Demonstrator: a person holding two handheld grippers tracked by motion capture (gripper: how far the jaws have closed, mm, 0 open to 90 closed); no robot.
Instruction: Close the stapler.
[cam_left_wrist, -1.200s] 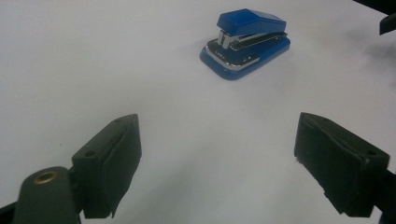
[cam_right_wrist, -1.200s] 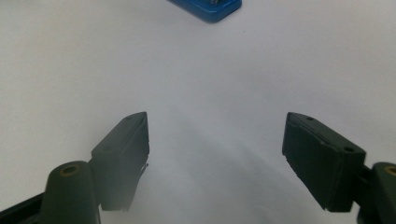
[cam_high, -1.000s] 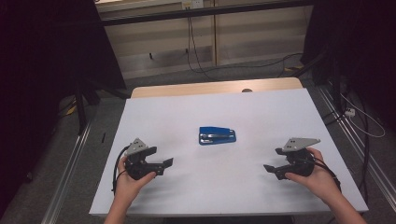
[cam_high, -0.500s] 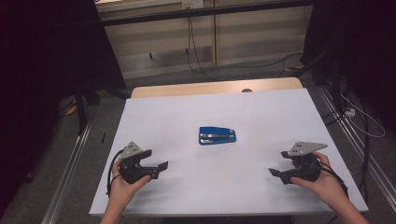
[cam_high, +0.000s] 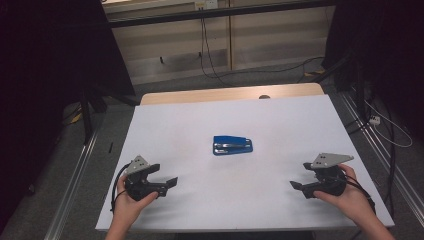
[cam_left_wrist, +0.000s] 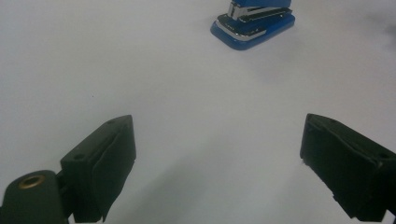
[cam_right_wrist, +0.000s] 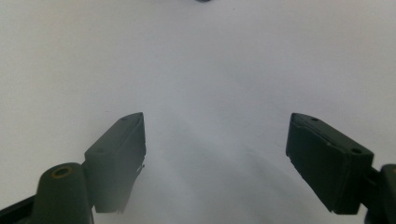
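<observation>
Leftmost on the white table (cam_high: 280, 115), near its front corner on the person's left, sits the left gripper (cam_high: 167, 183), held in the left hand (cam_high: 129, 205), whose fingers wrap the black body from below while a dark cable loops off its outer side. Its grey three-cornered plate faces up and its jaws point inward toward the middle of the table; in the left gripper view the left gripper (cam_left_wrist: 219, 163) shows both black jaws spread wide apart with nothing but bare white surface between them, so the grip is released. Centrally, and farther from the person than either tool, lies the blue stapler (cam_high: 232, 145), resting flat on the table with its long axis running across the table and a silvery metal strip along it; it is well apart from both grippers and touched by neither. In the left gripper view the stapler (cam_left_wrist: 254, 21) appears at the top, right of centre, far ahead of the jaw tips. Rightmost, near the front corner on the person's right, the right gripper (cam_high: 296, 186) is held in the right hand (cam_high: 350, 197), grey plate up, jaws pointing inward toward the left one. In the right gripper view the right gripper (cam_right_wrist: 217, 156) likewise has its jaws standing wide, released, with empty white table between them.
</observation>
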